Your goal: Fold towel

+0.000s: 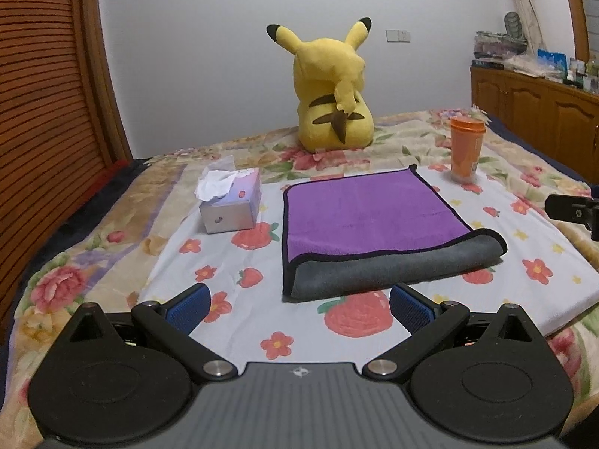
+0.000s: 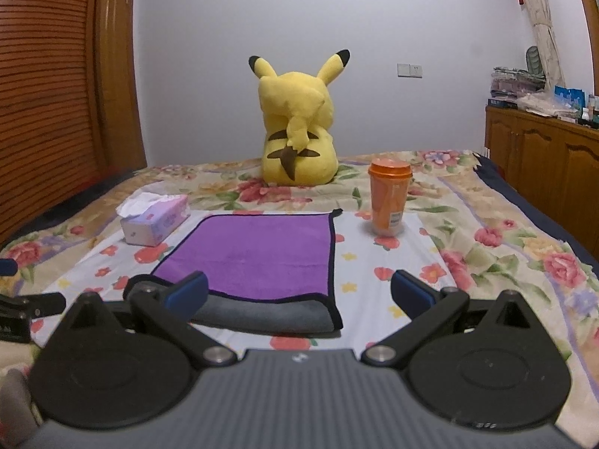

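A purple towel with a grey underside and black trim lies on a white flowered cloth on the bed. Its near edge is turned over, so a grey strip shows along the front. My left gripper is open just short of that grey edge, with nothing between its blue pads. In the right wrist view the same towel lies ahead and to the left. My right gripper is open near the towel's front right corner, its left finger over the grey strip.
A tissue box stands left of the towel, an orange cup to its back right. A yellow plush toy sits at the far end of the bed. Wooden cabinets line the right wall, a slatted door the left.
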